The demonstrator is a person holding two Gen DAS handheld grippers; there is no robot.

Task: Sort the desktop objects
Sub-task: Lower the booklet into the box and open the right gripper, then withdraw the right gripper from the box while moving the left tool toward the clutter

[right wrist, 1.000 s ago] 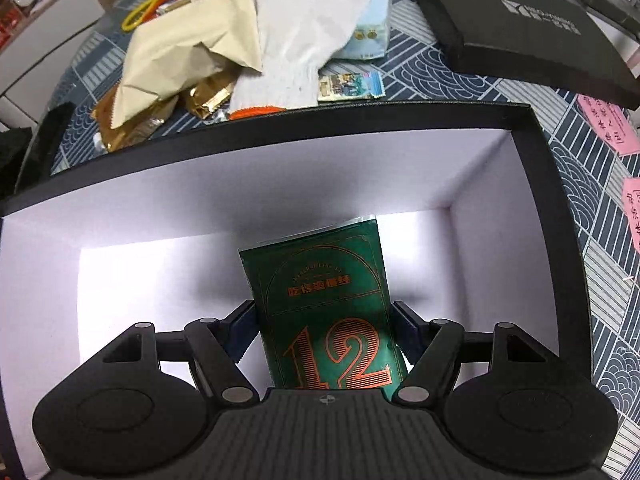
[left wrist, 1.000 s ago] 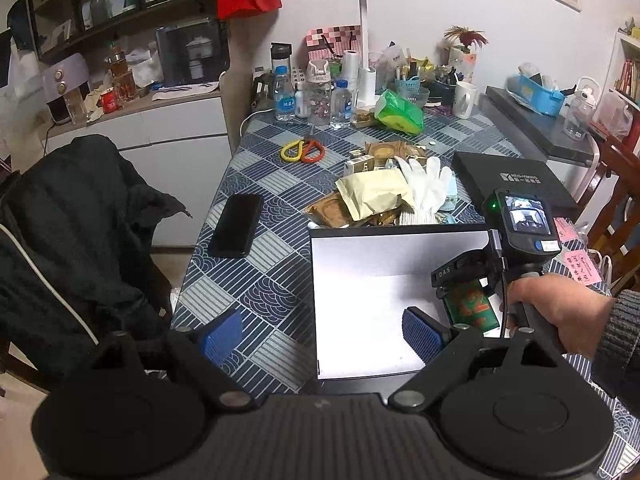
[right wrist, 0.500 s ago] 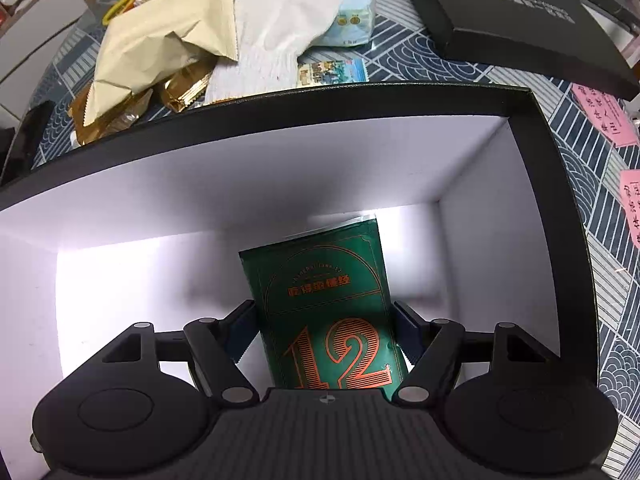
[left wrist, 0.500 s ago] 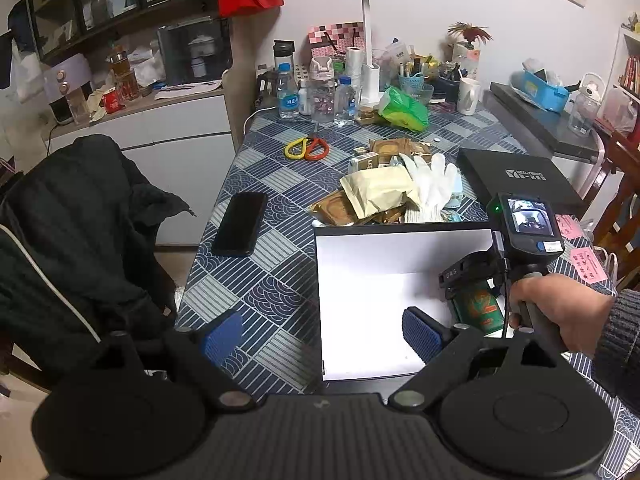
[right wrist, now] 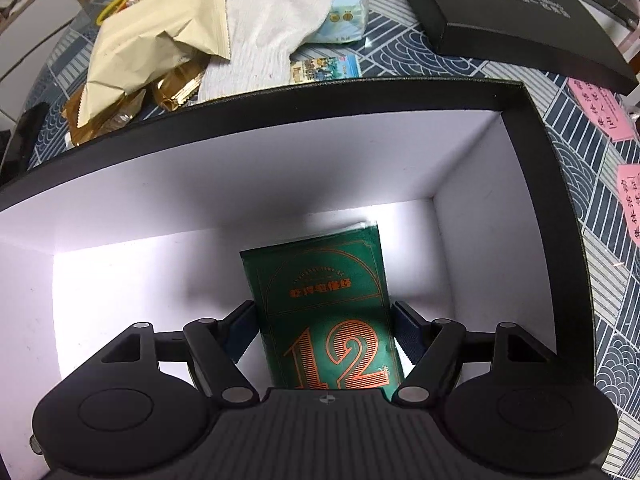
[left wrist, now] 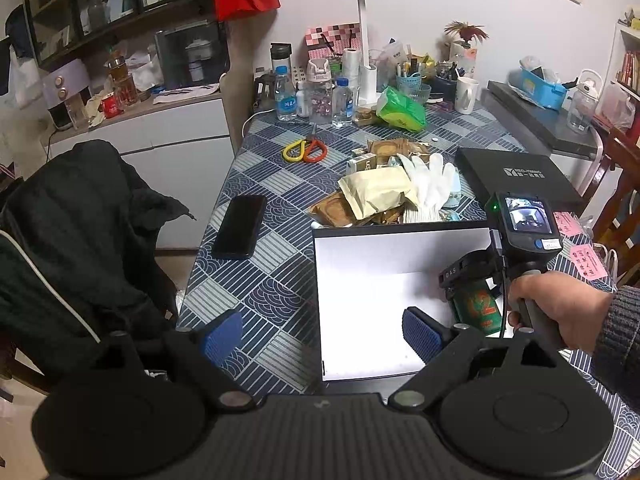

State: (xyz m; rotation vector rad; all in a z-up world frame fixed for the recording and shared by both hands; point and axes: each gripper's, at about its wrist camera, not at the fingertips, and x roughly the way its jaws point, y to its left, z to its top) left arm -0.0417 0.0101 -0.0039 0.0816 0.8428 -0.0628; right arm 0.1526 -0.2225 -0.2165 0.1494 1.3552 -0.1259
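Left wrist view first: our left tongs [left wrist: 322,330] hung spread and empty over the near edge of the surface [left wrist: 256,280], unmoved from a second before. Further right, the black box [right wrist: 532,128] had slid slightly nearer in view. Inside it, our right tongs [right wrist: 322,332] kept pinching the green packet [right wrist: 324,312] just above the white floor, so we judged release was next.

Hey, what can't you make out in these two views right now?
- Green box: its lower end, right wrist view, hidden by the hand-held gripper body.
- Whether it rests on the white box floor: hidden, both views.
- Pink notes: writing too small, cut by the frame edge.
- Packets under the glove: covered.
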